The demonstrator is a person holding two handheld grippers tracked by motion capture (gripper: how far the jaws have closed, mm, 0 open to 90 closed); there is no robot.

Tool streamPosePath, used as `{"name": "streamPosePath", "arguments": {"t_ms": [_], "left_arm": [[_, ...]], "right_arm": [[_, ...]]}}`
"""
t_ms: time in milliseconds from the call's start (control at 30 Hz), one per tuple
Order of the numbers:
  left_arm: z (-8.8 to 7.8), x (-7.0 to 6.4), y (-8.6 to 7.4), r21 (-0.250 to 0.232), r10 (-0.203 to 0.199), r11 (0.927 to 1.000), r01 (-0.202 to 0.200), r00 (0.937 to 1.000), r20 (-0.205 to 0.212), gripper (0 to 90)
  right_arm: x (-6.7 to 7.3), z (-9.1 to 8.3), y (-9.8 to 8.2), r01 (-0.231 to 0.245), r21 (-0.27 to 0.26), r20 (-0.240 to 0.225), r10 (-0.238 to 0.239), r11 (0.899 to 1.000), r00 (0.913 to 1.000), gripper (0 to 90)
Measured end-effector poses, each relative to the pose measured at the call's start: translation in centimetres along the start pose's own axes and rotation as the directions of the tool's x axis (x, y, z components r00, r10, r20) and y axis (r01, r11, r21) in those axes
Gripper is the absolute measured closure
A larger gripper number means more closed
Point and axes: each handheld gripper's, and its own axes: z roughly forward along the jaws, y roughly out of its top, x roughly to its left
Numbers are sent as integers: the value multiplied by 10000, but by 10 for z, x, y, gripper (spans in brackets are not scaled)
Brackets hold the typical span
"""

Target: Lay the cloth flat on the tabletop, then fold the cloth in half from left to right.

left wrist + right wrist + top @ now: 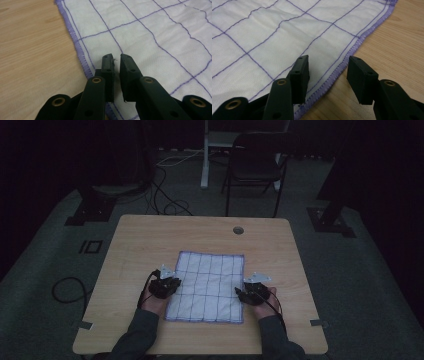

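We see a white cloth (209,287) with purple grid lines lying flat on the wooden table (140,240). Our left gripper (117,58) hovers over its left edge, jaws nearly together and holding nothing. Our right gripper (328,62) straddles the right hem, jaws clearly apart and empty.

I count one white cloth (207,287) with purple grid lines on one wooden counter (140,240), two grippers, a left gripper (165,282) and a right gripper (252,290), and one folding chair (255,162) behind the counter
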Motion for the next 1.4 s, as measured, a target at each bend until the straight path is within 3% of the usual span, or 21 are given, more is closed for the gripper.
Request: {"name": "streamPosePath", "arguments": {"t_ms": [333, 433, 467, 667, 900, 1100, 1400], "left_arm": [[-6, -5, -6, 17, -59, 10000, 59, 10000, -6, 816], [-8, -5, -6, 30, -57, 10000, 57, 10000, -6, 777], [-10, -5, -6, -17, -145, 9999, 144, 9997, -175, 719], [-12, -3, -7, -112, -557, 9984, 552, 9972, -501, 614], [-12, -3, -10, -17, -988, 9951, 990, 9916, -832, 586], [-12, -5, -11, -6, -1052, 9944, 1056, 9905, -883, 562], [-6, -14, -8, -158, -974, 9952, 966, 9935, -588, 552]], "right_arm": [[1, -1, -1, -39, -15, 62, 39, 10000, 10000, 533], [1, -2, -2, -94, 5, 74, 94, 10000, 9999, 536], [2, -3, -3, -87, 12, 93, 87, 10000, 9999, 537], [1, -4, -3, -149, 16, 78, 149, 9999, 9999, 537], [1, -5, -4, -171, 39, 61, 170, 9998, 9998, 536], [-1, -6, -6, -215, 67, 4, 215, 9997, 9998, 536], [-1, -8, -7, -229, 86, 65, 228, 9997, 9997, 541]]}}
